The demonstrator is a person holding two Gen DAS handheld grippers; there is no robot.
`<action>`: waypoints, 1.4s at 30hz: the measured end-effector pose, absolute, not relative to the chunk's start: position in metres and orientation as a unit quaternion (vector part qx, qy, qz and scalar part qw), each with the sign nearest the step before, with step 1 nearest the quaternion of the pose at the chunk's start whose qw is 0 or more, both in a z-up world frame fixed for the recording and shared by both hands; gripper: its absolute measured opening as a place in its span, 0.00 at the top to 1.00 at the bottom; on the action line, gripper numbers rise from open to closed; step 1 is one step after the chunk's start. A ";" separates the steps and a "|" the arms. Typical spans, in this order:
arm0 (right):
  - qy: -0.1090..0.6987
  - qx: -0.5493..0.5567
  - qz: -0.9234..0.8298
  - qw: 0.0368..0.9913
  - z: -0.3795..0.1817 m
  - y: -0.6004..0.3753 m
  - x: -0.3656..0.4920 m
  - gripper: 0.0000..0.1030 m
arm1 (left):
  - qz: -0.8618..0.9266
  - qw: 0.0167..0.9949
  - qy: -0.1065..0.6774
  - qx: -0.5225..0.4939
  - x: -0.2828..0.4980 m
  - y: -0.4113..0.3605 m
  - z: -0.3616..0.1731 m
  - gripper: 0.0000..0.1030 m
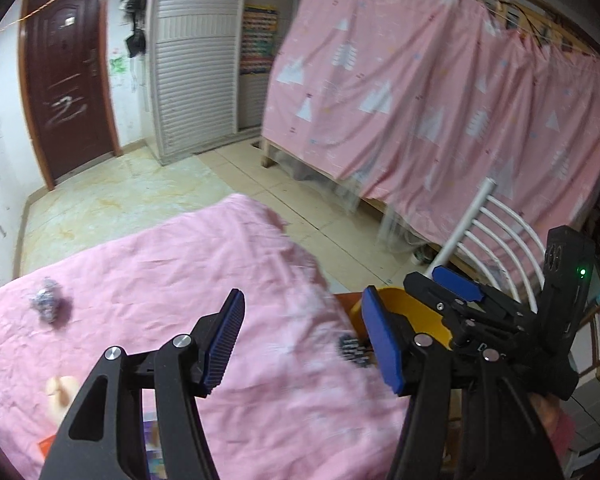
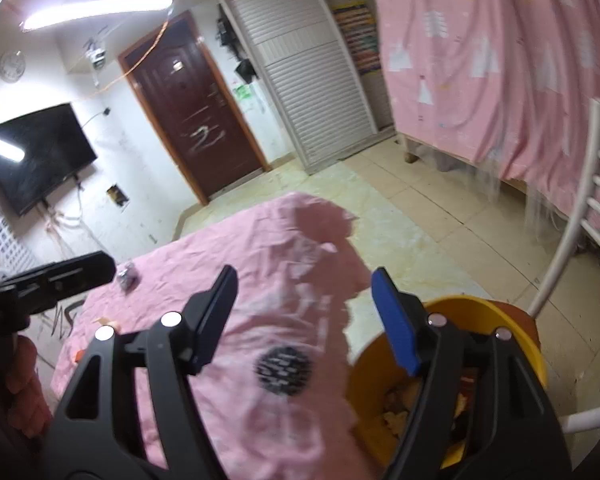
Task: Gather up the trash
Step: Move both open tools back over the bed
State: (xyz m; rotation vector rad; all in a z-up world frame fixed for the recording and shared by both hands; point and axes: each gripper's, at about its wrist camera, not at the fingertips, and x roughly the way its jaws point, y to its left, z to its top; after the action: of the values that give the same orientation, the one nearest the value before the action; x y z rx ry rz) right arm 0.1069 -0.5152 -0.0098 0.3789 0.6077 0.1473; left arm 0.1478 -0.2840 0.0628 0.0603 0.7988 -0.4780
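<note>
On the far left of the pink-covered table (image 1: 260, 264) lies a crumpled silvery wrapper (image 1: 47, 303), with a pale scrap (image 1: 62, 390) and an orange-edged bit nearer, all untouched; the left gripper (image 1: 302, 340) hangs above the cloth with its jaws partly apart and nothing between them. Further right, the right gripper (image 2: 312, 316) is likewise spread and empty, hanging by the yellow bin (image 2: 452, 308), which already holds some scraps and sits on a chair seat beside the table. By my reading a drop is done with at least 2 pieces left, so the next move calls for a reach left to the wrapper, closing on it.
</note>
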 end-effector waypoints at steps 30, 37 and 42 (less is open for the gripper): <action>0.343 0.037 0.221 0.912 0.017 -0.290 0.179 0.28 | -0.097 0.911 0.401 -0.004 0.147 -0.048 0.032 0.35; 0.357 0.018 0.238 0.903 0.014 -0.253 0.195 0.27 | -0.108 0.900 0.422 -0.009 0.144 -0.021 0.005 0.25; 0.372 0.007 0.254 0.893 0.007 -0.225 0.210 0.27 | -0.150 0.893 0.423 0.015 0.135 -0.019 -0.010 0.24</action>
State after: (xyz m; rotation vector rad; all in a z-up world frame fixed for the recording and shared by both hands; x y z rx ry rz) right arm 0.2102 -0.2251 0.0066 0.0140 0.7711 0.5259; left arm 0.1350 -0.0185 -0.0101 0.0316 0.8784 -0.3104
